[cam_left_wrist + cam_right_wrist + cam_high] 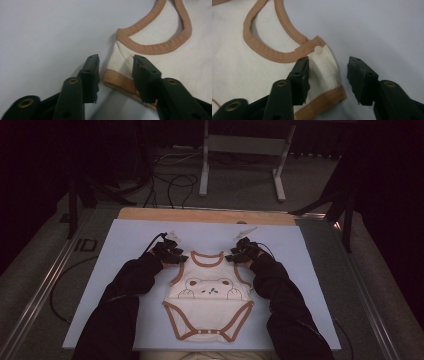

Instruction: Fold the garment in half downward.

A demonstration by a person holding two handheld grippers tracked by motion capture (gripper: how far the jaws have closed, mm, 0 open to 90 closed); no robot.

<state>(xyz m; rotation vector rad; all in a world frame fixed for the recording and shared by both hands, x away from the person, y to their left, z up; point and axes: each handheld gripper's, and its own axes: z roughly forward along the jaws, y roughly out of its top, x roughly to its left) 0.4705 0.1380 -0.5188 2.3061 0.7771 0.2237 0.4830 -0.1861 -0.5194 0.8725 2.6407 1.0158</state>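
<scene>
A cream baby bodysuit [210, 295] with brown trim and a bear print lies flat on the pale blue board [125, 250], neck toward the far side. My left gripper [182, 259] is down at its left shoulder. In the left gripper view the jaws [115, 58] straddle the shoulder tab [117, 80], one on the board and one over the cloth, with a gap showing. My right gripper [231, 257] sits at the other shoulder. Its jaws [328, 60] stand apart around the tab with the white snaps [318, 50], not pinching it.
A wooden table edge [200, 215] runs behind the board. Beyond it, on the dark floor, stand a white metal frame [240, 150] and loose cables [175, 185]. A metal rail [40, 295] runs along the left.
</scene>
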